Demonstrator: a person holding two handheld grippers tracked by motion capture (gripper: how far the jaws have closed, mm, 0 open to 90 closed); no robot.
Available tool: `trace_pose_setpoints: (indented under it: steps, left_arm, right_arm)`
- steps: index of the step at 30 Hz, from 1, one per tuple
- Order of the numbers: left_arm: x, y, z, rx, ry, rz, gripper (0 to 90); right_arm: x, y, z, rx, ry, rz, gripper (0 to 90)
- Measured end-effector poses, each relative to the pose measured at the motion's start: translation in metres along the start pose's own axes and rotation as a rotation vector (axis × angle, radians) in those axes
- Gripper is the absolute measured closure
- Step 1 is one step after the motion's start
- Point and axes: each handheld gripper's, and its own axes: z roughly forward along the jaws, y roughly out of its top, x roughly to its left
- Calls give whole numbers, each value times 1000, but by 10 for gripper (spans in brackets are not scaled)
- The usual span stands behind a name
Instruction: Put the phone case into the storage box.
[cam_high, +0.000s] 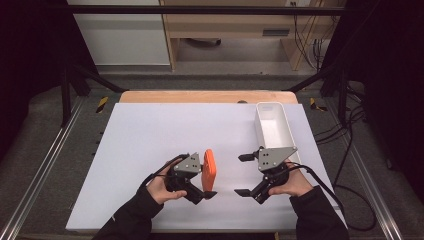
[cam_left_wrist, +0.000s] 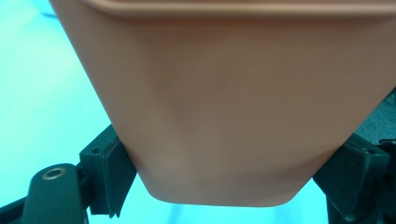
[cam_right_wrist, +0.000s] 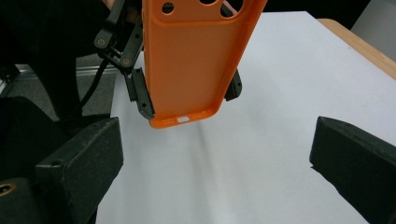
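At the table's near edge, the left gripper (cam_high: 209, 176) clamps an orange phone case (cam_high: 209, 170) by its long edges, holding it on end above the white sheet (cam_high: 145, 145). Facing it just to the right, the right gripper (cam_high: 244, 175) stands wide and empty, jaws aimed at the case. The work appears to be a hand-over; next, the right jaws must straddle the case's free end. A white bin (cam_high: 272, 127) waits beyond.
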Motion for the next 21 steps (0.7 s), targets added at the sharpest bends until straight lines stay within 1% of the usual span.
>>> trace_pose_setpoints:
  steps: [3, 8, 11, 15, 17, 19, 21]
  left_arm:
    - [0, 4, -1, -1, 2, 11, 156]
    - [-1, 11, 0, -17, -2, 22, 156]
    - [-1, 13, 1, -22, -4, 25, 155]
    - [-1, 15, 3, -33, -13, 27, 155]
    - [-2, 16, 4, -37, -19, 34, 156]
    - [-3, 18, 5, -34, -20, 39, 156]
    - [-3, 19, 4, -43, -21, 40, 156]
  right_arm:
    - [0, 1, -1, -23, -1, -2, 32]
    - [0, 4, -3, -34, -12, -4, 36]
    - [0, 5, -5, -49, -8, -1, 36]
    - [0, 8, -6, -56, -5, -3, 36]
    - [0, 9, -6, -60, -3, -3, 36]
    - [0, 11, -6, -55, 0, -10, 36]
    - [1, 13, -5, -50, 2, -12, 35]
